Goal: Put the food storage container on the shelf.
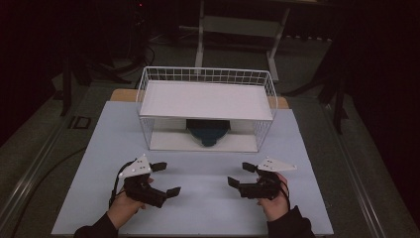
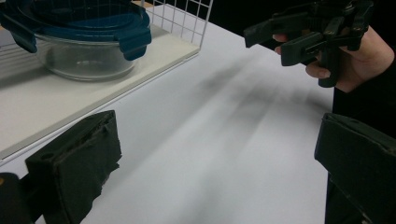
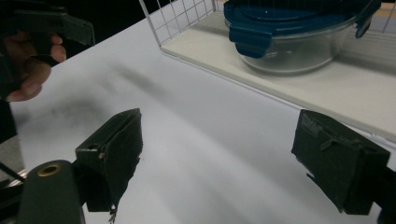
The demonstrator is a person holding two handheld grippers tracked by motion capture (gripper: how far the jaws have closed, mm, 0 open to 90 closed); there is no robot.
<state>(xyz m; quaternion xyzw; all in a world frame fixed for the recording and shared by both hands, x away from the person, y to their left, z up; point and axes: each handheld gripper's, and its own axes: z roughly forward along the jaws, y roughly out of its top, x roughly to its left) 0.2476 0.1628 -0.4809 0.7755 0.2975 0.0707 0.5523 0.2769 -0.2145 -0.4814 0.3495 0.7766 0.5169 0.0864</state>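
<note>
I see the pale blue table (image 1: pixel 198 198), then the white wire two-tier rack (image 1: pixel 206 109) at its far side, with the clear glass bowl with a dark blue clip lid (image 1: pixel 208 132) on its lower shelf. Near me, my left gripper (image 1: pixel 166 179) and right gripper (image 1: pixel 238 174) hover apart, both spread wide, nothing between them.

A round clear glass container (image 2: pixel 84 58) with a dark blue snap-on lid (image 2: pixel 79 21) sits upright on the lower shelf of a white wire rack (image 1: pixel 206 79). The lid is on, its side clips folded down over the glass rim. The container stands near the middle of the shelf, under the upper shelf.
</note>
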